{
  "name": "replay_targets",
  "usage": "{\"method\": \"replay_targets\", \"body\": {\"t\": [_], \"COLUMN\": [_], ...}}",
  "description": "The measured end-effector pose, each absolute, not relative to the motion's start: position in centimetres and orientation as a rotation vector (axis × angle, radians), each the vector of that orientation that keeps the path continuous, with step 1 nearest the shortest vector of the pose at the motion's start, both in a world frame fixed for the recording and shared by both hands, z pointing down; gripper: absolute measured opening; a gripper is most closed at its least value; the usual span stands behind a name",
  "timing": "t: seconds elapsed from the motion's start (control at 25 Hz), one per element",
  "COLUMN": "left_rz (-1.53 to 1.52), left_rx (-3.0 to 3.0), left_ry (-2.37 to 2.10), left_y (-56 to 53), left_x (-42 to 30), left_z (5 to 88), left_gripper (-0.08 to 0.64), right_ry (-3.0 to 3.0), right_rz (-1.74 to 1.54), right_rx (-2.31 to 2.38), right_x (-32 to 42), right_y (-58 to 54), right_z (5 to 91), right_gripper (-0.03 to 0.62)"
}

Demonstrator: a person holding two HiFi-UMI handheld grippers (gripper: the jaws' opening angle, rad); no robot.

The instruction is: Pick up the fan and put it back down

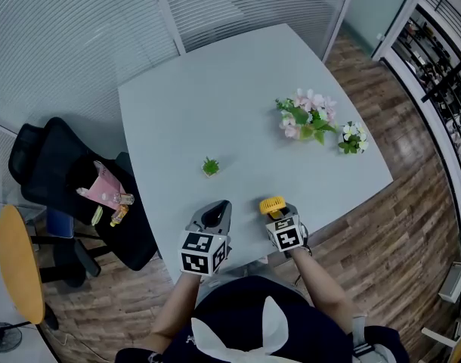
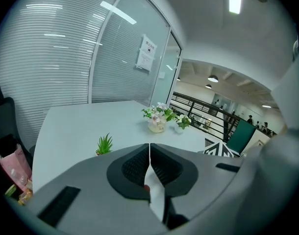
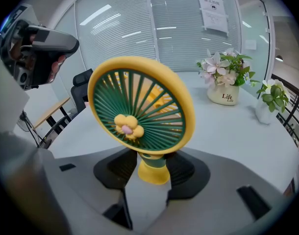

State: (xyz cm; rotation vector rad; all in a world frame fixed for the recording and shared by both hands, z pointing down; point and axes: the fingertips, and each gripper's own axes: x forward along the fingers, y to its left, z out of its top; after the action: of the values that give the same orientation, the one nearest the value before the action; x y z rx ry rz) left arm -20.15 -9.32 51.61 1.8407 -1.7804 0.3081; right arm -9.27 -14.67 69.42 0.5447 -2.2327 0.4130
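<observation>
Right gripper: the right gripper (image 3: pixel 152 173) closes on the fan (image 3: pixel 139 106), its dark pads (image 3: pixel 188 169) set against either side of the yellow stem just under the round green grille.
Left gripper: the left gripper (image 2: pixel 149 151) has its jaws pressed together with nothing between them. It hovers low over the near edge of the table, just beside its partner.
Fan: the fan stands upright at the near edge of the pale table (image 1: pixel 238 104), directly ahead of the person. Its yellow foot looks to be on the tabletop, though no view settles whether it has cleared the surface.
Further out: a small green plant (image 1: pixel 210 166) sits near the middle of the table, well apart from the fan. A pot of pink flowers (image 1: pixel 310 119) and a smaller vase (image 1: pixel 353 138) stand together toward the far right side.
Surroundings: a black office chair (image 1: pixel 57 172) holding a pink bag (image 1: pixel 102 187) is pulled up at the left side of the table. Glass partitions with blinds run behind.
Progress: judging by the grip, the task is at its opening step. The fan is seized at the stem.
Left to do: the lift and the set-down both appear to be ahead, and the right gripper must let go afterwards.
</observation>
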Motion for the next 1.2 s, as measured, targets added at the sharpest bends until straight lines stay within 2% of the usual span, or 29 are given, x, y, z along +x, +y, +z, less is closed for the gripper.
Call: {"method": "replay_targets", "body": {"t": [0.72, 1.2], "left_rz": [0.303, 0.259], "left_rx": [1.848, 1.836], "left_ry": [-1.764, -1.774], "left_y": [-9.4, -9.2], "left_x": [-20.0, -20.5], "left_z": [52.0, 51.7], "left_gripper": [0.025, 0.025], "right_ry": [-2.230, -2.289], "right_rz": [0.439, 0.429], "right_rx": [0.553, 0.568], "right_x": [-9.1, -9.9], "right_y": [-15.4, -16.8], "right_z": [68.7, 64.2], "right_gripper": [0.187, 0.187]}}
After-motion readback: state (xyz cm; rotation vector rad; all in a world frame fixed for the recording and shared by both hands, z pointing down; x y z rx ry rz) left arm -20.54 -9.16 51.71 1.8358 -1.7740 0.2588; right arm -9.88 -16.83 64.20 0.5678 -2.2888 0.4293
